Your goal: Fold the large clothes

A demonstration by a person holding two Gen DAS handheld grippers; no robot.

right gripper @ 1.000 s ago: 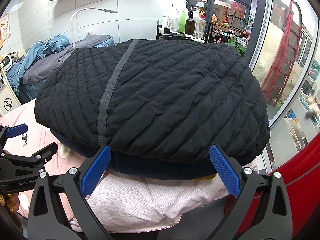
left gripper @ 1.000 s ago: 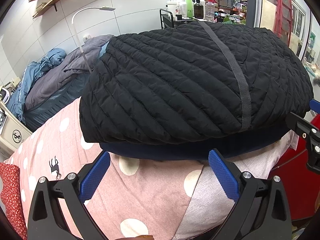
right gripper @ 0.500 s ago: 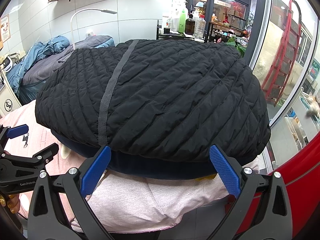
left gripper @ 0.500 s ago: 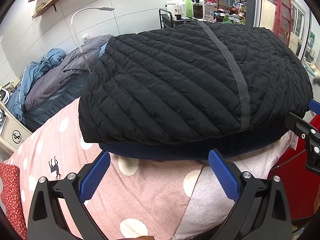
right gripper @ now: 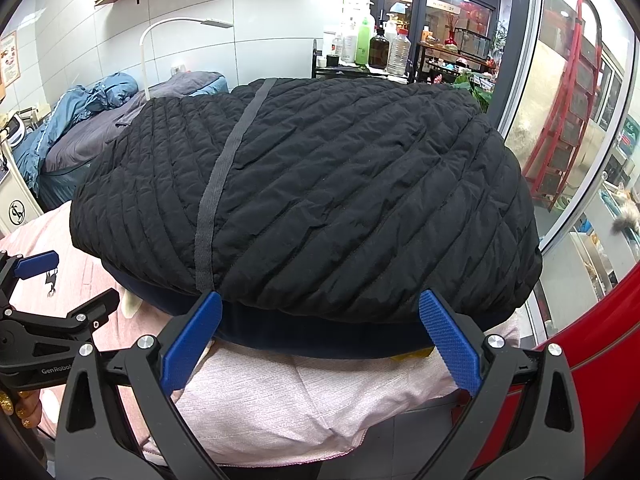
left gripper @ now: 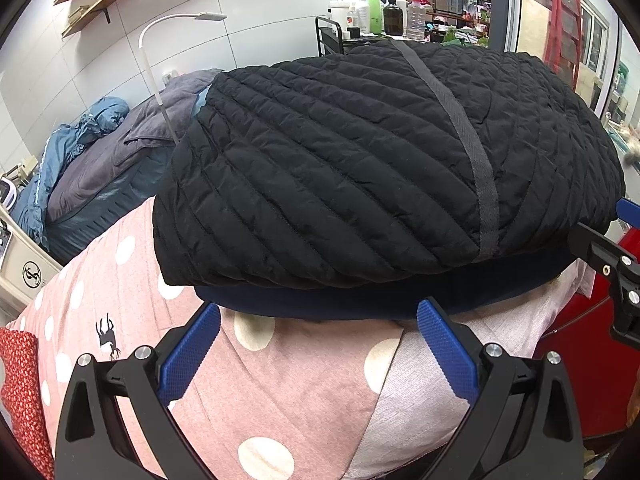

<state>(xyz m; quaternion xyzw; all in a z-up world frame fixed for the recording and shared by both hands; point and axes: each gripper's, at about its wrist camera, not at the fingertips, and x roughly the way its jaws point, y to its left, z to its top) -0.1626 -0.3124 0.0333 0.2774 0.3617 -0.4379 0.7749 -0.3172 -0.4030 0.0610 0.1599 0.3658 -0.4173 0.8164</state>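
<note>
A black quilted jacket with a grey strap lies folded flat on a dark navy garment, on a pink polka-dot cloth. It also fills the right wrist view. My left gripper is open and empty, just short of the jacket's near edge. My right gripper is open and empty, its blue fingertips at the jacket's near edge. Each gripper shows at the side of the other's view: the right, the left.
A bed with grey and blue bedding and a white lamp stand at the back left. Bottles on a black cart stand behind. A red ladder and a red object are at right.
</note>
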